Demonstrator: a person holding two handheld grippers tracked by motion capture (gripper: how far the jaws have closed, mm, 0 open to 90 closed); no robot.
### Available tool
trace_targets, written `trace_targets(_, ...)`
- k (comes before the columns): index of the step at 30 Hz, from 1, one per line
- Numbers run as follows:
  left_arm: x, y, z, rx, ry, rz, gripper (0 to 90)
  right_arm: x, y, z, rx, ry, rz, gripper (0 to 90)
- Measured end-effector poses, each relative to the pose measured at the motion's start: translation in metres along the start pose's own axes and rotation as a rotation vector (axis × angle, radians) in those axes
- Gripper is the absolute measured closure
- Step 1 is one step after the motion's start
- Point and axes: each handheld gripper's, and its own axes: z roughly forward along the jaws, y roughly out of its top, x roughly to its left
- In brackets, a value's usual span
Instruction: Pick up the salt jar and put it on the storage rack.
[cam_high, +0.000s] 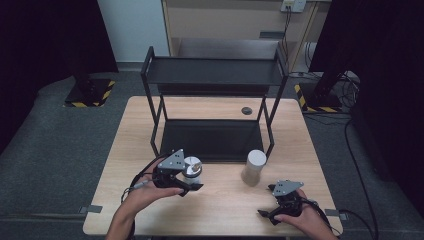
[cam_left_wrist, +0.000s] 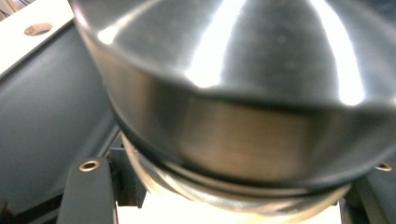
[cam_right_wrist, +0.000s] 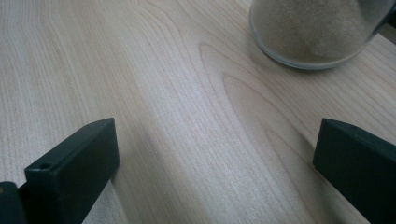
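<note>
The left gripper (cam_high: 189, 179) is closed on a small glass jar with a domed, polished metal lid (cam_high: 192, 167), at the near-left part of the light wooden table (cam_high: 220, 210), just in front of the black metal two-tier shelf rack (cam_high: 212, 75). The person's left hand (cam_high: 145, 192) comes in from the bottom edge and holds the gripper level, jaws pointing toward the table's middle. No writing or label can be read on the jar.

In the left gripper view, the metal lid (cam_left_wrist: 243, 93) is close and blurred, with a dark seal ring and glass below it; the rack's dark lower tray (cam_left_wrist: 46, 116) lies behind.

The right gripper (cam_high: 272, 200) rests low at the near-right corner in the right hand (cam_high: 300, 220), its jaws standing wide apart with nothing between them. A tall cylindrical glass canister of beige granules with a pale lid (cam_high: 253, 167) stands just beyond it. The right gripper view shows the canister's base (cam_right_wrist: 313, 32) on the table's wood grain (cam_right_wrist: 187, 130), well clear of both jaws.
</note>
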Motion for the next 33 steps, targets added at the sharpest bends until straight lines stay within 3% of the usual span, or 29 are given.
trace_targets(6, 0.011, 0.015, -0.010, -0.029, -0.015, 0.021, 30.0, 0.000, 0.000, 0.000, 0.001, 0.000, 0.000, 1.3)
trace_targets(14, 0.019, 0.054, -0.022, -0.031, -0.027, 0.054, 30.0, 0.000, 0.000, 0.000, 0.000, 0.000, 0.000, 1.3)
trace_targets(27, 0.028, 0.091, -0.039, -0.021, -0.006, 0.029, 30.0, 0.000, 0.000, 0.000, 0.001, 0.000, 0.001, 1.3)
trace_targets(33, 0.031, 0.104, -0.046, -0.020, -0.010, 0.042, 30.0, 0.000, 0.000, 0.000, 0.000, -0.001, 0.001, 1.3)
